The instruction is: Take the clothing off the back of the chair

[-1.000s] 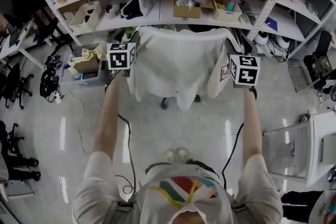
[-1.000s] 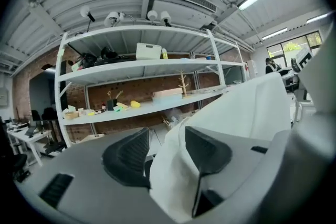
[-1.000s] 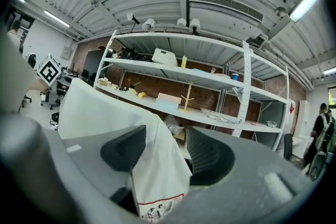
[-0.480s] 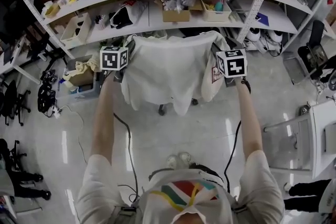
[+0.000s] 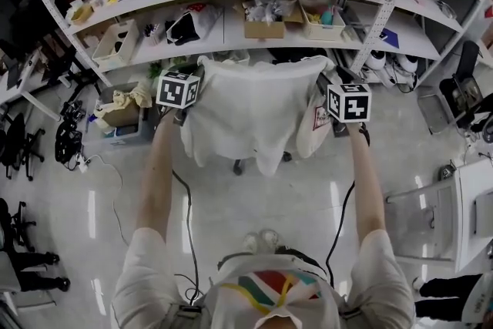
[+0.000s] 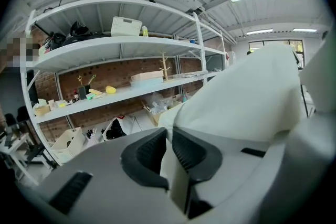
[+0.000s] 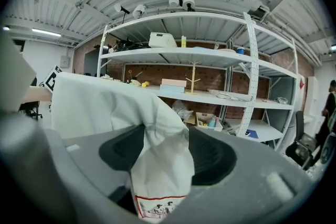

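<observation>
The left gripper [image 6: 169, 150], at the garment's left shoulder, has just been closing. It pinches a thin fold of the white fabric shirt [image 5: 246, 108] between its dark ribbed pads [image 6: 146, 152]. The shirt hangs draped over the back of a swivel chair [image 5: 240, 162], of which only the dark wheeled base shows below the hem. Behind it stands white metal shelving [image 5: 389, 0]. At the right shoulder, the right gripper [image 7: 160, 153] has just been opening. Its jaws stand wide, with a bunched sleeve and its red-edged printed label [image 7: 156, 206] hanging between them. Whether those pads touch the cloth I can't quite tell.
</observation>
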Demonstrator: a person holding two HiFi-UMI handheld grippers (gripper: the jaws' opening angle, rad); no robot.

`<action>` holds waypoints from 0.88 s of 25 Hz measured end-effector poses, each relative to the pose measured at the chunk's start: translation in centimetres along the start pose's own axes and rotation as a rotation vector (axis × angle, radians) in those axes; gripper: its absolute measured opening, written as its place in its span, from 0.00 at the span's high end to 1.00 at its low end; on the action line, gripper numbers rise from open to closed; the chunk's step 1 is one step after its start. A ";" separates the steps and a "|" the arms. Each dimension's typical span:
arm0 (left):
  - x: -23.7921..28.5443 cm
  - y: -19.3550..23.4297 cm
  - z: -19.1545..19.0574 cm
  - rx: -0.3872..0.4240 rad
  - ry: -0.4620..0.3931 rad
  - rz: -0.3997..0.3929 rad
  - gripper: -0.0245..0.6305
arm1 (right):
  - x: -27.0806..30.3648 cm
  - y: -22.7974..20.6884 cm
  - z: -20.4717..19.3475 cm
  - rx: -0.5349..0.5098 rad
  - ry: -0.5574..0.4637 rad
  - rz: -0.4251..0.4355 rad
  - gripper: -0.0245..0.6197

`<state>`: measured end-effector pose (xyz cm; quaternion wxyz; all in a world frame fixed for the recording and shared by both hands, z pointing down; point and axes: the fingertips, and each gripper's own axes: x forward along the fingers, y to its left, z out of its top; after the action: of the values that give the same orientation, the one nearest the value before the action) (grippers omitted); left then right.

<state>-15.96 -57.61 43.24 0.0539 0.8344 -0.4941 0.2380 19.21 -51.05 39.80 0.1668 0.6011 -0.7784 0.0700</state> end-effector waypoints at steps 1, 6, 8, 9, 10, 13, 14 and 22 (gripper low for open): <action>0.0 -0.1 0.0 0.008 0.000 0.002 0.90 | 0.0 0.0 -0.1 -0.006 0.002 0.000 0.56; 0.0 0.4 0.1 -0.019 -0.004 0.047 0.93 | 0.3 0.1 -0.7 0.016 0.017 -0.007 0.74; -0.3 0.9 0.0 -0.036 -0.005 0.085 0.93 | 0.4 -0.1 -0.7 0.031 0.017 -0.018 0.78; -0.6 1.2 0.0 -0.043 -0.005 0.109 0.93 | 0.3 -0.2 -0.7 0.033 0.018 -0.026 0.81; -0.9 1.6 0.0 -0.047 -0.006 0.137 0.93 | 0.1 -0.5 -0.8 0.028 0.017 -0.037 0.85; -2.3 2.9 0.5 -0.039 -0.018 0.235 0.93 | -0.5 -1.4 -0.5 -0.003 0.005 -0.091 0.93; -2.9 3.4 0.9 -0.036 -0.032 0.265 0.93 | -0.7 -1.8 -0.3 -0.008 -0.002 -0.111 0.94; -8.7 4.9 4.3 -0.047 -0.207 0.391 0.94 | -3.5 -3.8 2.3 -0.027 -0.062 -0.223 0.94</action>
<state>-22.07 -54.50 34.80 -0.0249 0.7411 -0.6549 0.1456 23.26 -49.56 36.10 0.1574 0.6837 -0.7123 0.0219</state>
